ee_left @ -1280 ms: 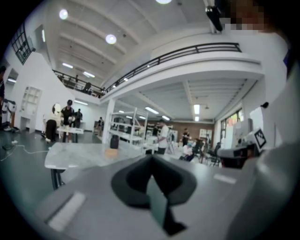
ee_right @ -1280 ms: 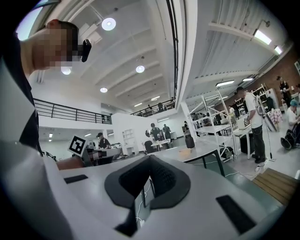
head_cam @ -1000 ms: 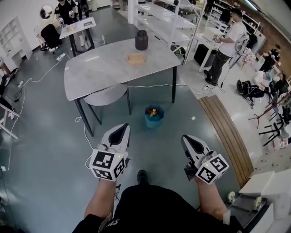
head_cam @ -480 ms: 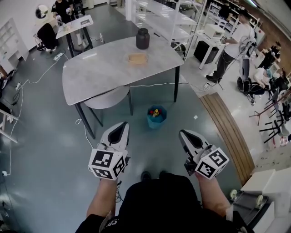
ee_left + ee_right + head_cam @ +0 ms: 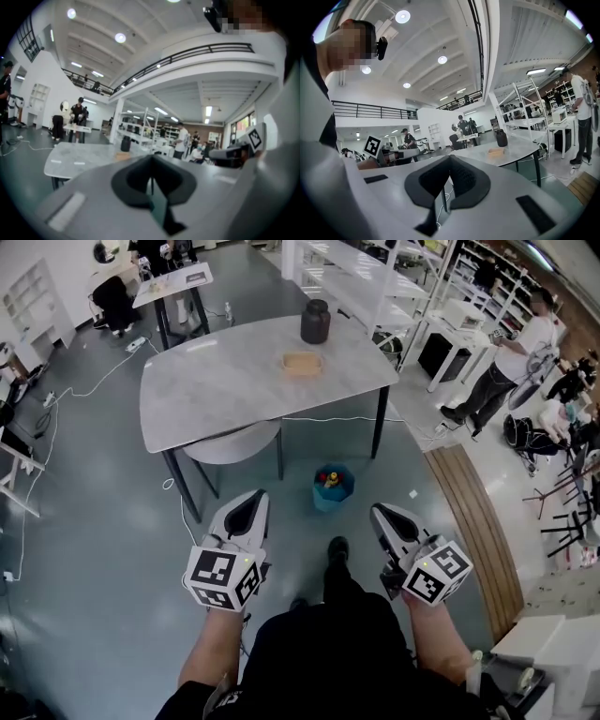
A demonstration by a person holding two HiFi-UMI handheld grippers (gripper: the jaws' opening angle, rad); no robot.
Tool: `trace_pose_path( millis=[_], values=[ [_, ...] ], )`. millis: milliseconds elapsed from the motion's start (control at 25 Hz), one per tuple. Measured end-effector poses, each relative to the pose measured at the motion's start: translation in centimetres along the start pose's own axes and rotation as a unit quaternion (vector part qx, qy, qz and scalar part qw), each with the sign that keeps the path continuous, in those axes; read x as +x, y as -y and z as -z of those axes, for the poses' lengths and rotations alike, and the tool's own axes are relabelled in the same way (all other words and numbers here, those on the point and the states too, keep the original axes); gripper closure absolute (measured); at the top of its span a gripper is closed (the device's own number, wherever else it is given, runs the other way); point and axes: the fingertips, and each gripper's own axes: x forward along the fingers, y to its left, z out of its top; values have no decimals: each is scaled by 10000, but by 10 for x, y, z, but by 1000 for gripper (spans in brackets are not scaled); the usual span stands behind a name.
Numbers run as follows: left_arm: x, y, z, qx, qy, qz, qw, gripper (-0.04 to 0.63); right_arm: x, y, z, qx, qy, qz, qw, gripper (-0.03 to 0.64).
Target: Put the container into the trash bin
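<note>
A shallow tan container [image 5: 302,364] lies on the grey table [image 5: 216,381], beside a dark jar [image 5: 316,322]. A blue trash bin [image 5: 333,487] with a few items inside stands on the floor near the table's front right leg. My left gripper [image 5: 251,495] and right gripper [image 5: 380,512] are held side by side over the floor, short of the bin, both shut and empty. The left gripper view looks past its closed jaws [image 5: 151,157] at the container [image 5: 123,156] far off. In the right gripper view the container [image 5: 496,151] and jar [image 5: 501,138] show beyond the right gripper [image 5: 450,157].
A grey chair [image 5: 234,442] is tucked under the table. White cables [image 5: 112,371] trail over the floor at left. A wooden floor strip [image 5: 473,521] runs along the right, with people [image 5: 511,362] and shelving beyond. My own foot [image 5: 337,549] steps between the grippers.
The table and bin have drifted right and a little nearer in the head view as I walk forward. Both grippers stay shut and hold their places in the picture.
</note>
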Motion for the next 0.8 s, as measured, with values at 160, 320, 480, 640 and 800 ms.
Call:
trace_pose_path(
  millis=[160, 320, 480, 640, 800],
  values=[
    [29, -7, 3, -3, -93, -99, 9999, 588, 20, 28, -5, 95, 59, -117, 9999, 623],
    [76, -8, -2, 16, -185, -123, 9998, 588, 42, 71, -17, 180, 97, -219, 9996, 623],
    [131, -13, -8, -16, -272, -152, 9995, 588, 65, 123, -28, 295, 108, -275, 9991, 623],
    [187, -21, -21, 45, -318, -225, 9992, 588, 91, 178, -44, 365, 91, -353, 9987, 623],
    [245, -24, -31, 70, -401, -312, 9987, 588, 115, 233, -59, 444, 67, -457, 9979, 623]
  ],
)
